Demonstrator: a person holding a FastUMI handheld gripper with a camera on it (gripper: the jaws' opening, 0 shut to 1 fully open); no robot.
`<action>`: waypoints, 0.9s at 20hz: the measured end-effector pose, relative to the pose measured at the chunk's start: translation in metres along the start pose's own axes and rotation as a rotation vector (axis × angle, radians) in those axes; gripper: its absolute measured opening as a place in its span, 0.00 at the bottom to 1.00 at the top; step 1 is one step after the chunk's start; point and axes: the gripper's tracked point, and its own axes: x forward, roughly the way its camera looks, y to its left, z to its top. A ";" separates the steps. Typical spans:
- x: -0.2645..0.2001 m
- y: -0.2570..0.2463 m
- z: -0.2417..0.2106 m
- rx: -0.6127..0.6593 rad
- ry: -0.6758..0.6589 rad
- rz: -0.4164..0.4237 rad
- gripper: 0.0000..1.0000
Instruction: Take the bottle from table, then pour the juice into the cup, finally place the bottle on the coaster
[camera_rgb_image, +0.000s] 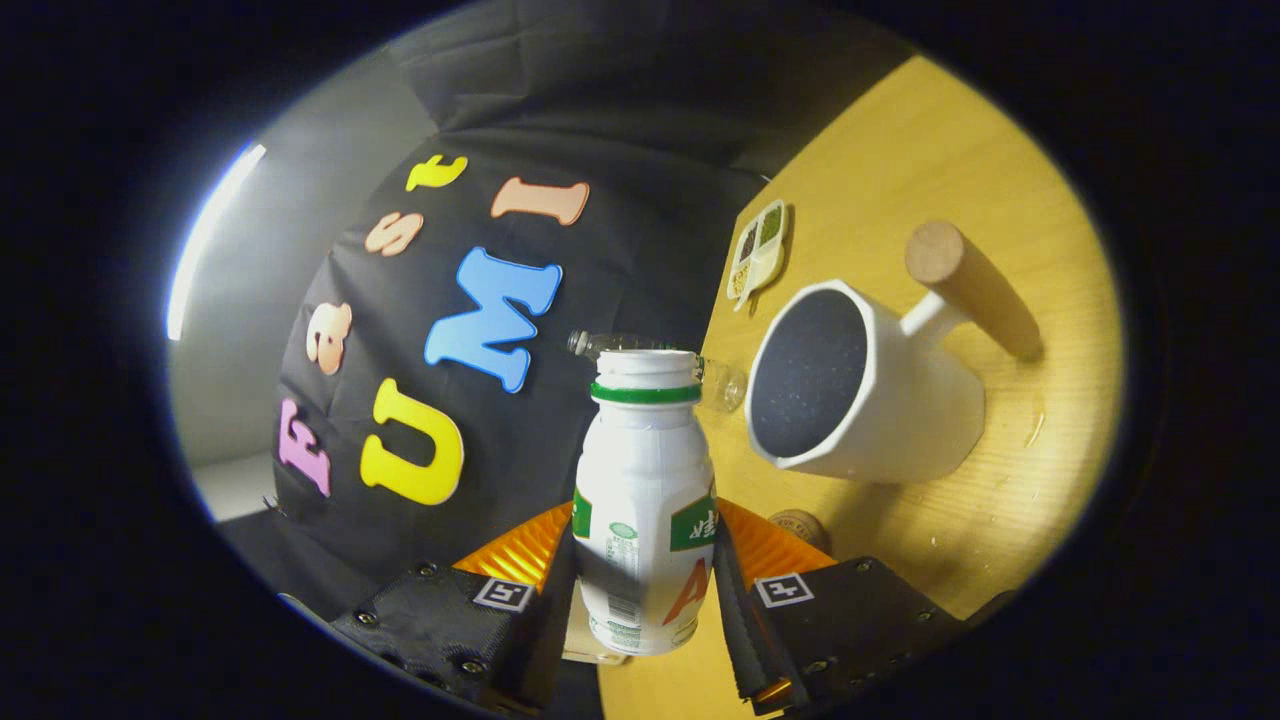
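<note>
- While the whole scene sits tilted in the gripper view, the gripper (645, 575) has its two fingers closed in on the bottle (645, 500), one pressing each side of the lower body, so it's got a proper grip.
- The bottle is a small white plastic one with a green ring around the neck and green and orange label patches. The mouth looks open, no cap on it as far as I can see.
- It stands along the line of the fingers, neck pointing away from the camera, base right down between the finger bases.
- The cup (865, 395) is just beyond the fingers and off to one side of the bottle's neck. It's white with a dark speckled inside and a round wooden handle (975, 290) sticking out from its far side.
- Cup rests on the wooden table (1000, 170), and its open mouth faces toward the bottle's top. The two are near each other but not touching.
- Can't tell whether any juice is in the cup, the inside just looks dark.
- A clear plastic bottle (700, 372) lies on its side behind the held bottle's neck, at the table's edge.
- Further back on the table there's a small divided dish (757, 250) with dark and greenish stuff in its compartments.
- A small round brownish thing (800, 525), maybe the coaster, peeks out just past one finger, close to the cup's base.
</note>
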 end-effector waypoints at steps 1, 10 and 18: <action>-0.001 0.004 0.004 -0.073 -0.008 -0.008 0.65; 0.005 0.048 0.012 -0.587 -0.047 -0.002 0.66; 0.014 0.068 0.000 -1.172 -0.123 0.023 0.65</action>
